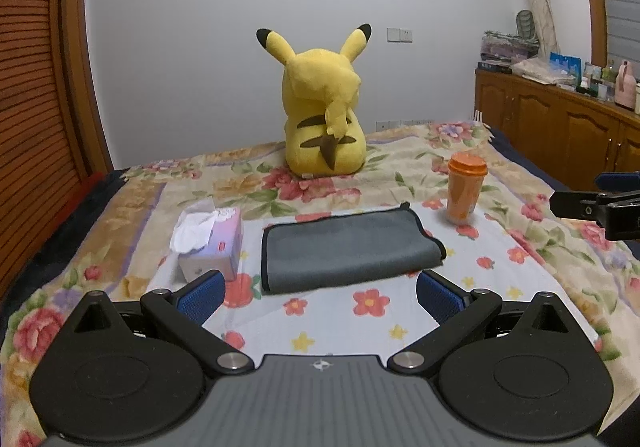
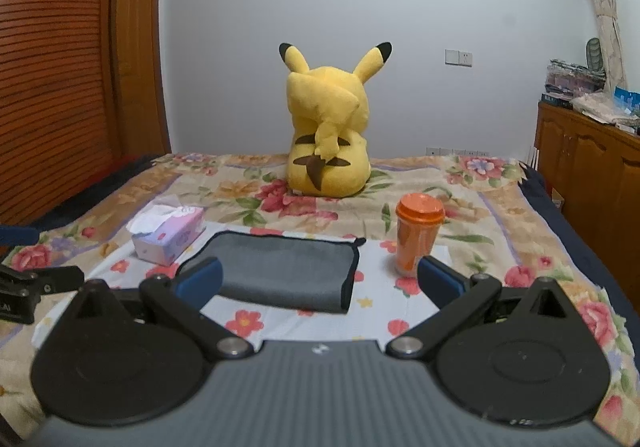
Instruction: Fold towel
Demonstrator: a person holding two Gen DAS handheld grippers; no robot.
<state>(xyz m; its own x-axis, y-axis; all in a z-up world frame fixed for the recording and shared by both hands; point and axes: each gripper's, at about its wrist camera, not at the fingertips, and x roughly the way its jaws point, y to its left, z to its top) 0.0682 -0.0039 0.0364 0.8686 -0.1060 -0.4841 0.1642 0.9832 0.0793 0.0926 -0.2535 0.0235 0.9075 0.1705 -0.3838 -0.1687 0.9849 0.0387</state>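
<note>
My left gripper [image 1: 320,293] and right gripper [image 2: 320,281] hover released, jaws spread, grasping nothing. Just beyond lies the grey black-edged microfibre towel [image 1: 346,251], flat on the floral bedspread [image 1: 520,247] and seemingly already doubled; any further fold remains. A lilac tissue box [image 1: 218,243] and an orange lidded cup [image 1: 464,187] flank it.

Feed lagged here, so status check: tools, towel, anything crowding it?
Left tool, right tool: open, empty. Towel folded on bedspread. Tissue box left, orange cup right, both apart.

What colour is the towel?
Grey with black edging; the towel shows best in the left wrist view.
</note>
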